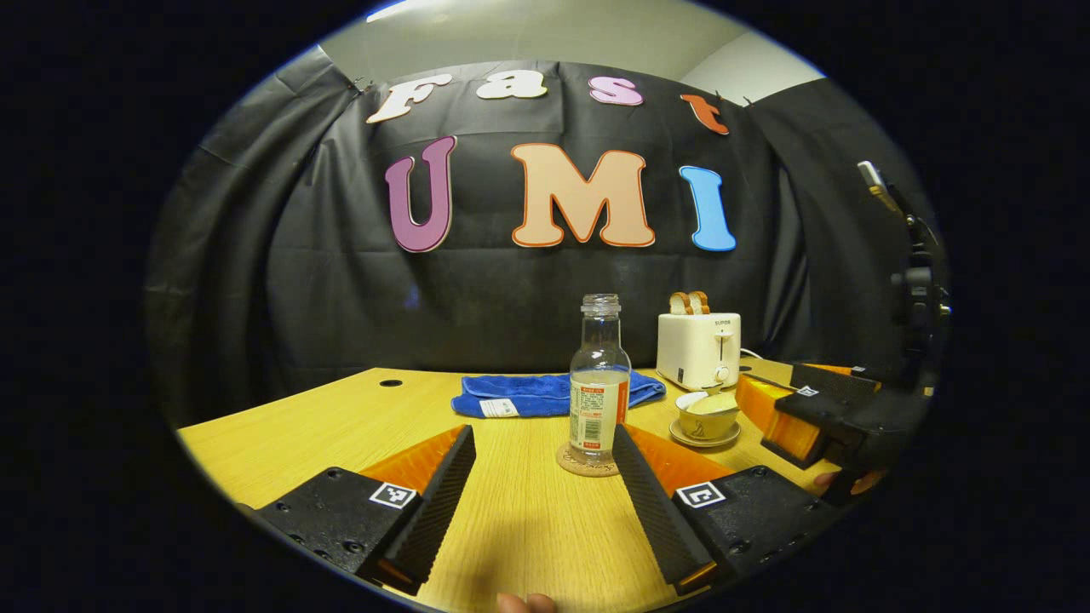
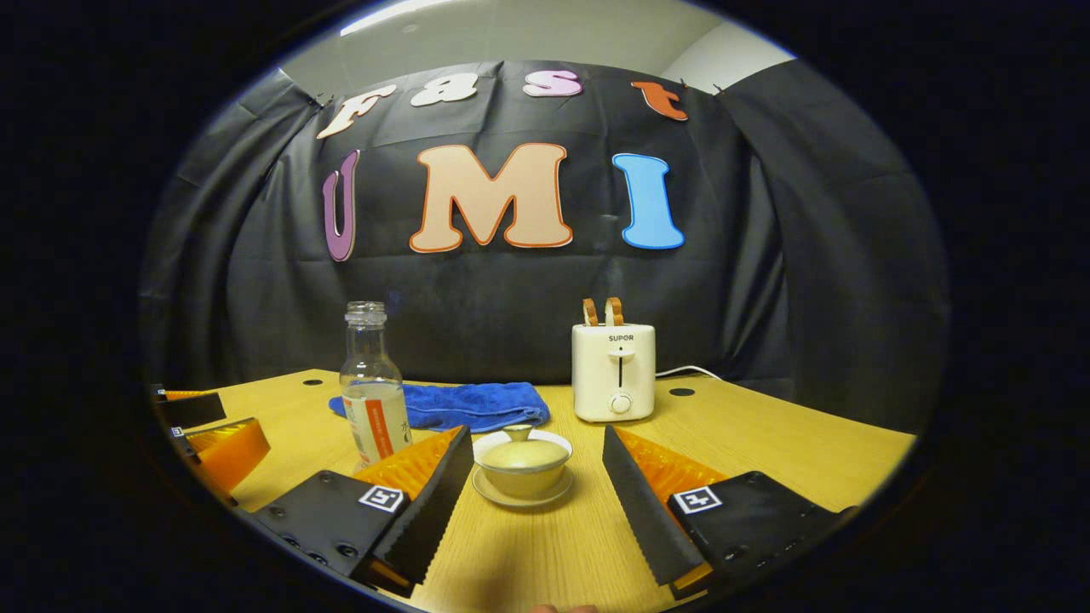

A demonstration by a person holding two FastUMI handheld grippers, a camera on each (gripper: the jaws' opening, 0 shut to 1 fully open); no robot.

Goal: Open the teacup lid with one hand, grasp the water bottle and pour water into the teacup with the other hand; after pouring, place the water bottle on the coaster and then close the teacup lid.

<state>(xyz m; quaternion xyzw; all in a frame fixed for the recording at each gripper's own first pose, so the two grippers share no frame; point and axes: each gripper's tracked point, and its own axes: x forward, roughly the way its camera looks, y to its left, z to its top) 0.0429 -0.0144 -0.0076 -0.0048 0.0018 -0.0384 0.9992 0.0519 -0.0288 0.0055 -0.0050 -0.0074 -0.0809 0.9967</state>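
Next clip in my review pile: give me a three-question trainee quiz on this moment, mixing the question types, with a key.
1. True or false: the lid sits on the teacup.
2. What does the water bottle stand on? A) blue towel B) coaster C) toaster
3. Fill in: the left gripper lines up on the bottle, while the right gripper lines up on the ____.

Key:
1. True; the lid covers the cup, which rests on its saucer.
2. B; the coaster is under it, with the blue towel and toaster behind.
3. Teacup; both grippers stand open, touching nothing.
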